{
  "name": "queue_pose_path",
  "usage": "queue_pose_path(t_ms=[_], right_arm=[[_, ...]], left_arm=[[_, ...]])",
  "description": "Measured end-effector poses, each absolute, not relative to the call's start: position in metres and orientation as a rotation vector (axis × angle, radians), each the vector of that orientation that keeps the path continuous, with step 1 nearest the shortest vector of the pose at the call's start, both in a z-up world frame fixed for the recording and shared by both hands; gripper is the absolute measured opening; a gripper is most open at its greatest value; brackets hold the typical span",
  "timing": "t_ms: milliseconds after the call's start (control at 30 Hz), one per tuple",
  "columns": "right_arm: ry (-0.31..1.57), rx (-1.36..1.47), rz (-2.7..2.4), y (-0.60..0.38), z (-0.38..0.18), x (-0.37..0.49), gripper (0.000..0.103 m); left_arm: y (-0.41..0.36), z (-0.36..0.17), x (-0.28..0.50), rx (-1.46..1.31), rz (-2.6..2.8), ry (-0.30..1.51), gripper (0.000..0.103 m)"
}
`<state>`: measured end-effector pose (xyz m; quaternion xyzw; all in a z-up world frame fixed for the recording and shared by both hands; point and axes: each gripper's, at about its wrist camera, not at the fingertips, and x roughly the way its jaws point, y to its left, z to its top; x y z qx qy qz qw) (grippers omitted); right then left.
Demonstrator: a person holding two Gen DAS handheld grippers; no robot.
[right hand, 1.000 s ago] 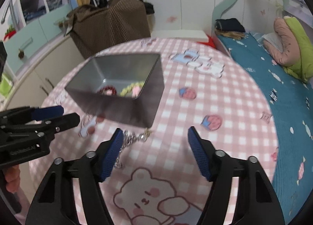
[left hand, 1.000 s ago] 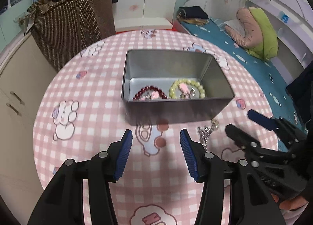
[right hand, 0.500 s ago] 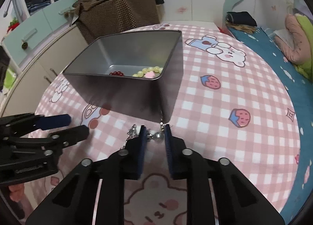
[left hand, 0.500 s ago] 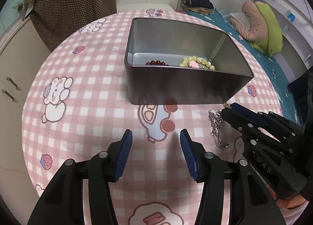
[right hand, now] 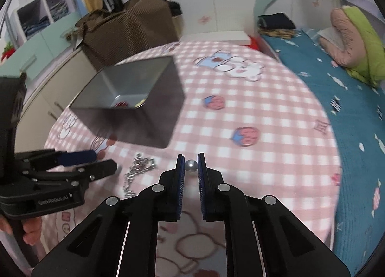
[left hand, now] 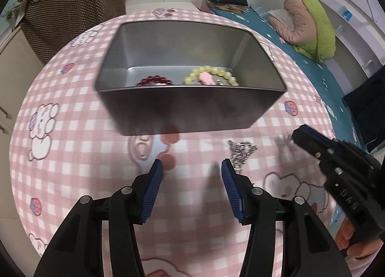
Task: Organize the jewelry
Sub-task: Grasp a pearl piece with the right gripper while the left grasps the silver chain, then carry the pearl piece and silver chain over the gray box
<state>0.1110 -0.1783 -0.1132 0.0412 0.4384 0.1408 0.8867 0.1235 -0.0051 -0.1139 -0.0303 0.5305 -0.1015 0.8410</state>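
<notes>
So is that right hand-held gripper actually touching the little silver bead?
Touching. In the right wrist view the right hand-held gripper has just closed, and the silver bead sits pinched between both blue pads with no gap.

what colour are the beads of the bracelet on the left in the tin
Dark red beads, seen best in the left wrist view.

Right hand-held gripper just closed on silver bead, pulled away from tin.
</notes>
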Motion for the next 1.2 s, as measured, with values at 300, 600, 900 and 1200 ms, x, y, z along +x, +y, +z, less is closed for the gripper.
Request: queue_pose_path(t_ms=[300, 600, 900, 1200], right_arm=[[0.903, 0.126, 0.249, -0.207, -0.113, 0.113, 0.012], [0.91, 0.144, 0.274, -0.205, -0.119, 0.116, 0.012], [0.879, 0.146, 0.278, -0.205, -0.108, 0.112, 0.012], [0.84, 0.129, 0.295, -0.195, -0.091, 0.105, 0.012]], left_arm=[[-0.036, -0.117, 0.13, 0.007, -0.214, 1.114, 0.049], [-0.045, -0.117, 0.128, 0.056, -0.3, 1.106, 0.005], [-0.024, -0.098, 0.123, -0.046, -0.324, 1.084, 0.005], [-0.01, -0.074, 0.111, -0.057, -0.29, 1.019, 0.005]])
